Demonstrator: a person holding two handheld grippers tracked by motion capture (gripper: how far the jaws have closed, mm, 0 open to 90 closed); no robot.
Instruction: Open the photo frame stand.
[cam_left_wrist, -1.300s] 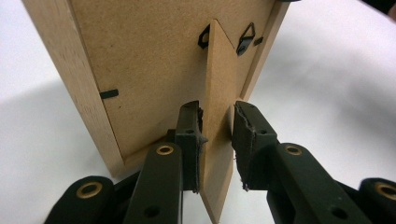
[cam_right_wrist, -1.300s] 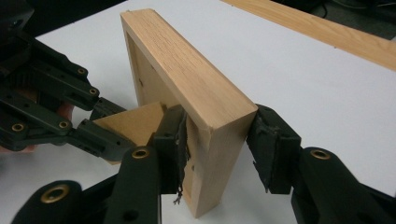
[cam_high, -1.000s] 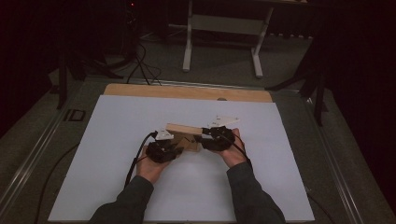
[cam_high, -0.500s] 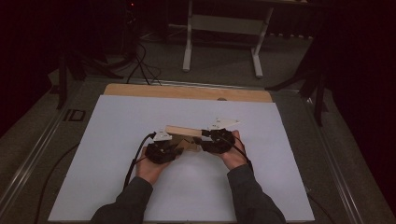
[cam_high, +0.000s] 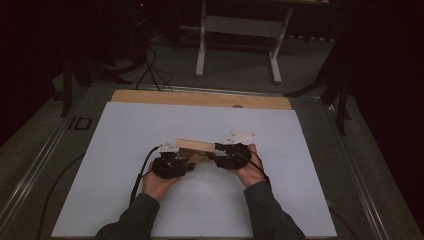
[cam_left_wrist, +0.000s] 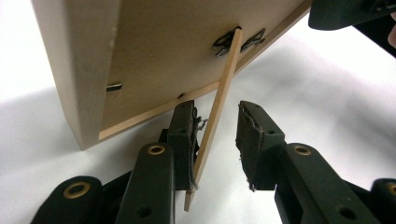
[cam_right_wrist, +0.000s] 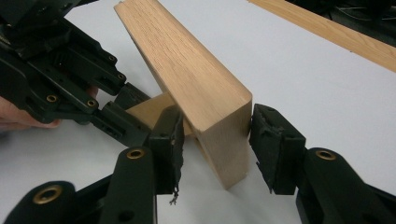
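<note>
Two grippers meet at mid-table, near me, on a wooden picture frame that stands on the white table sheet. My left gripper has just been opening: its jaws stand apart around the frame's thin back stand, whose strip lies against the left pad while the right pad is clear. My right gripper brackets the frame's right end, jaws fairly wide, right pad touching the wood, left pad just beside it.
</note>
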